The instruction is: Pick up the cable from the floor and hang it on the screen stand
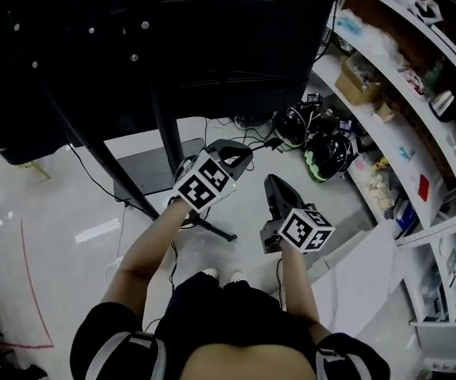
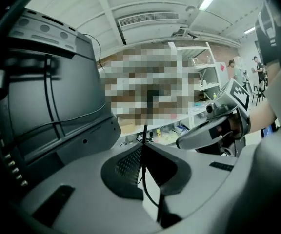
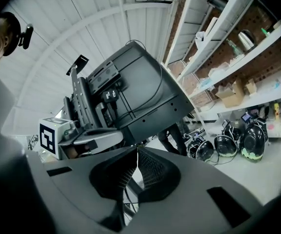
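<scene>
Left fingers: the left gripper [image 2: 144, 144] is clenched on the thin black cable [image 2: 145, 133], pinched right at the tips
Cable axis: upright through that grip, one end rising past the tips, the rest dropping behind the pads towards the white floor [image 1: 70, 212]
Right fingers: the right gripper [image 3: 137, 152] is pressed together as well; a thin dark strand shows in the gap below its pads, but whether it is pinched there I cannot tell
Way to the target: the black tubular screen stand [image 1: 165, 129] and the large black screen [image 1: 133, 38] it carries lie just beyond and above both pairs of fingers, on the far left
Nearer hand: the left, I judge, its tips just beside the stand's post; the right sits nearer the person and further right
Writing: none readable; only black-and-white square patterns on the marker cubes [image 1: 204, 182], and the white shelving [image 1: 418, 93] at right is too small to read
</scene>
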{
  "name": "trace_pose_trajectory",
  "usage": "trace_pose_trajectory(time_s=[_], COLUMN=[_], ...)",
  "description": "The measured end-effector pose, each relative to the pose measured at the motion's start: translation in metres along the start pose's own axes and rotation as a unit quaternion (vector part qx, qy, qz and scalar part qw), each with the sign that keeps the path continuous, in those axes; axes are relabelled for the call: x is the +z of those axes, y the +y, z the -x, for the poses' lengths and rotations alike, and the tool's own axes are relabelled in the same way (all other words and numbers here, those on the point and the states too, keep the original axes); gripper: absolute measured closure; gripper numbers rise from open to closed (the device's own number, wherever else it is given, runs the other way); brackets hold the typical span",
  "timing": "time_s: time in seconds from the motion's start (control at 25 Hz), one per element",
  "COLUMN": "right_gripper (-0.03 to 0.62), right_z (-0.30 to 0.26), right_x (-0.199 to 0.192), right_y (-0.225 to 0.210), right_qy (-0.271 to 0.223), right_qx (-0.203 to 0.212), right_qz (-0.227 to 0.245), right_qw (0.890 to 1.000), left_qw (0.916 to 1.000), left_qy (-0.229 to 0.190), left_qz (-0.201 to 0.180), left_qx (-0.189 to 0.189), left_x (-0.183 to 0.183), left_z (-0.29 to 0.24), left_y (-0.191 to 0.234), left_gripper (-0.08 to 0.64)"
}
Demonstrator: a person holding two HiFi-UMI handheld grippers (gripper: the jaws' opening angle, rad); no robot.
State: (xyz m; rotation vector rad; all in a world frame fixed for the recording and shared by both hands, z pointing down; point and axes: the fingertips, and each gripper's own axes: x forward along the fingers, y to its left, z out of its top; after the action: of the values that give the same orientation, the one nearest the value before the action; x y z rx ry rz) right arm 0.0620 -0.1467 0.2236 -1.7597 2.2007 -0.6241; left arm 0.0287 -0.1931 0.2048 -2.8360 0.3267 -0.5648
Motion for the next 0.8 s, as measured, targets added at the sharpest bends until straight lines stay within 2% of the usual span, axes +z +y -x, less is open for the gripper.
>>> trace_pose_trajectory(time_s=[0.32, 0.48, 0.64, 0.8], right_gripper=[0.568, 0.568, 0.568, 0.568], right_z=[0.004, -0.005, -0.015, -0.028], right_x=[0.039, 0.055, 0.074, 0.093], right_y=[0.002, 0.008, 0.009, 0.011], right_qy=[-0.01, -0.001, -0.002, -0.015], right_qx=[0.035, 0.072, 0.084, 0.099], right_qz=[0.029, 0.047, 0.066, 0.077], right_qw=[0.999, 0.996, 0.994, 0.992], left_qw=[0.9968, 0.9944, 0.992, 0.9886], left_qy=[-0.025, -0.02, -0.034, -0.029], left_qz=[-0.07, -0.102, -0.121, -0.147], left_qx=[-0.028, -0.02, -0.013, -0.012], left_x=[0.077, 0.094, 0.116, 0.135], left_z=[-0.028, -0.04, -0.049, -0.058], left_y=[0.019, 0.037, 0.05, 0.061], left_gripper=[0.548, 0.548, 0.548, 0.548])
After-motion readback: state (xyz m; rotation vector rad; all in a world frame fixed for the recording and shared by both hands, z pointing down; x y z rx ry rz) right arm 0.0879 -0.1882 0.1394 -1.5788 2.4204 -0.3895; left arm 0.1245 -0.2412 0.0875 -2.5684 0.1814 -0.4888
